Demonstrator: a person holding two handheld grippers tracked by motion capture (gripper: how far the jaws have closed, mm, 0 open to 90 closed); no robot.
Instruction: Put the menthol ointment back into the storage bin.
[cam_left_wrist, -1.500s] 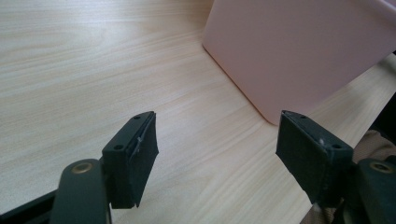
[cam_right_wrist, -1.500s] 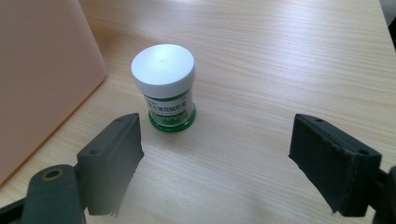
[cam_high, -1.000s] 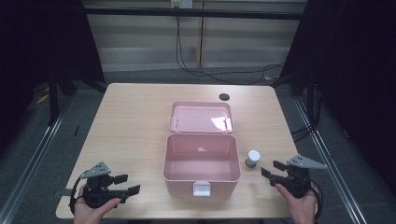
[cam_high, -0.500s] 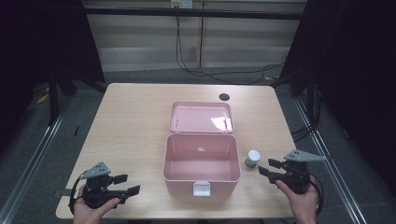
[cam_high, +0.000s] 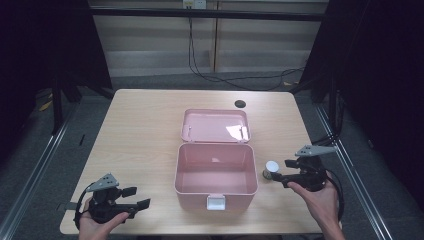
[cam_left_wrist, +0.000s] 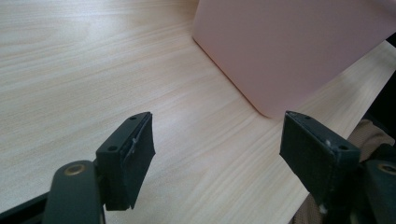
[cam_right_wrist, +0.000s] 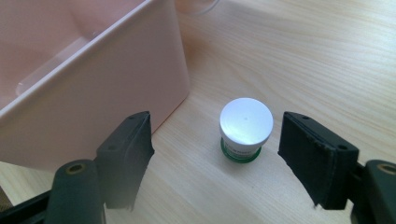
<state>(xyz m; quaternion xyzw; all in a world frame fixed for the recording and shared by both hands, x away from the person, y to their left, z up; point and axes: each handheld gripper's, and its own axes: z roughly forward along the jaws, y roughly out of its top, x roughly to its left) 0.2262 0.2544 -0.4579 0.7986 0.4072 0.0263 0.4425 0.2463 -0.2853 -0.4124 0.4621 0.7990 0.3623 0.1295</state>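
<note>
A pink plastic box (cam_high: 215, 170) stands open in the middle of the table, its lid (cam_high: 216, 125) laid back flat behind it. A small jar with a white cap (cam_high: 272, 169) and a green base stands upright just right of the box. My right gripper (cam_high: 282, 171) is open and points left at the jar; in the right gripper view the jar (cam_right_wrist: 246, 128) sits between and a little ahead of the jaws, untouched, with the box wall (cam_right_wrist: 93, 98) to its left. My left gripper (cam_high: 134, 198) is open near the table's front left, empty, facing the box corner (cam_left_wrist: 289, 51).
A small dark round spot (cam_high: 240, 104) lies on the table behind the box lid. The box has a white latch (cam_high: 215, 202) on its front. Cables run over the floor beyond the table's far edge. Bare wood stretches across the table's left half (cam_high: 135, 135).
My right gripper has moved left toward the jar, so its open jaws now flank it. The left gripper has hardly shifted.
</note>
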